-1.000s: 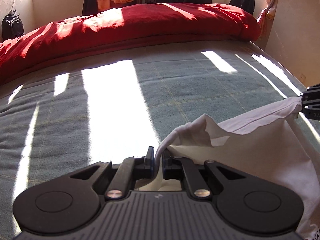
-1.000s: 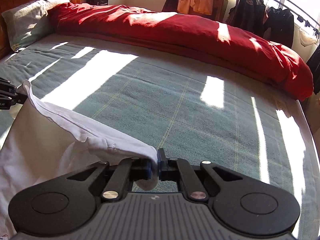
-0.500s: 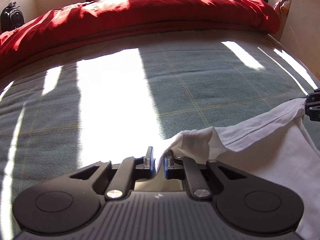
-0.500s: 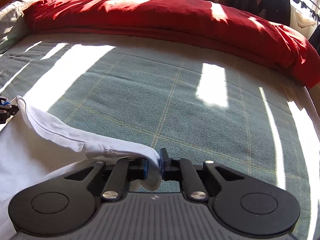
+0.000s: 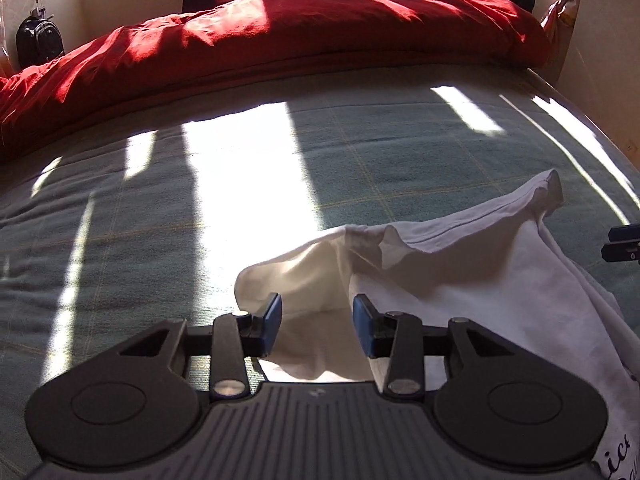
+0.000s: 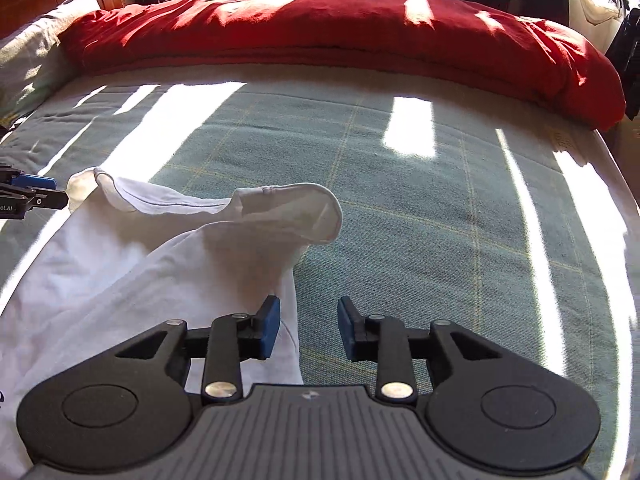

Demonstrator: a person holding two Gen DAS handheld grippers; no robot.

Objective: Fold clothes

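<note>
Both grippers — left (image 5: 317, 325) and right (image 6: 308, 327) — are seen opening, pads clear of cloth. A white shirt (image 5: 472, 280) is left spread on the near bed (image 6: 400, 184), its far hem rumpled — no fold made yet, so most remains.

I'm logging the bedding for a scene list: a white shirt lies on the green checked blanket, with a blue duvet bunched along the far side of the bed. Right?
Not quite: the duvet is red, not blue, as the right wrist view shows plainly. The rest stands: the white shirt lies on the green checked blanket, and the duvet is bunched along the bed's far side.
</note>
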